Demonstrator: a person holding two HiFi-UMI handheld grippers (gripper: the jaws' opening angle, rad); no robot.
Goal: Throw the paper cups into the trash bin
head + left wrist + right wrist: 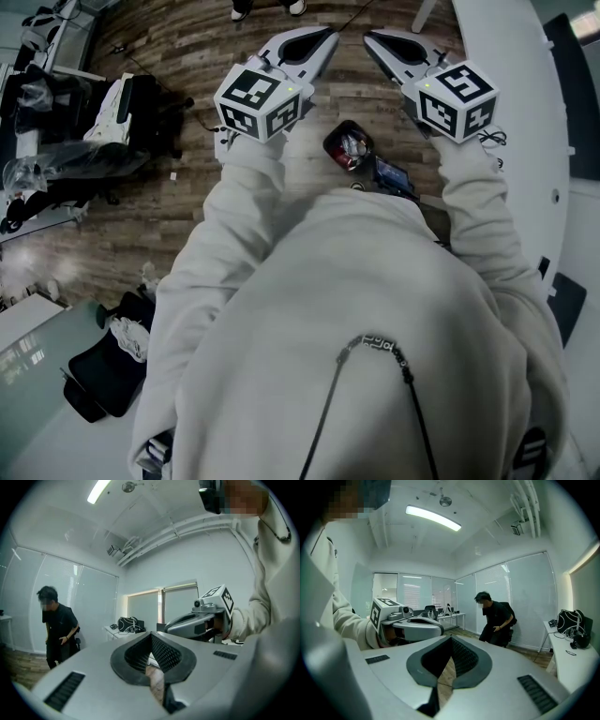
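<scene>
No paper cup shows in any view. In the head view I hold both grippers side by side above a wooden floor. My left gripper (326,36) and right gripper (371,37) both have their jaws closed, with nothing between them. The left gripper view shows its jaws (151,637) meeting at the tips, empty, with the right gripper (201,618) beside them. In the right gripper view the jaws (451,640) also meet, with the left gripper (410,620) alongside. A dark rounded container (347,147) with something red and shiny inside lies on the floor just below the grippers; I cannot tell whether it is the bin.
A curved white table (511,66) runs along the right. Black chairs, bags and plastic-wrapped clutter (84,131) crowd the left. A person in black (58,625) (494,618) stands ahead by frosted glass walls. A white desk with a black bag (572,623) stands at the right.
</scene>
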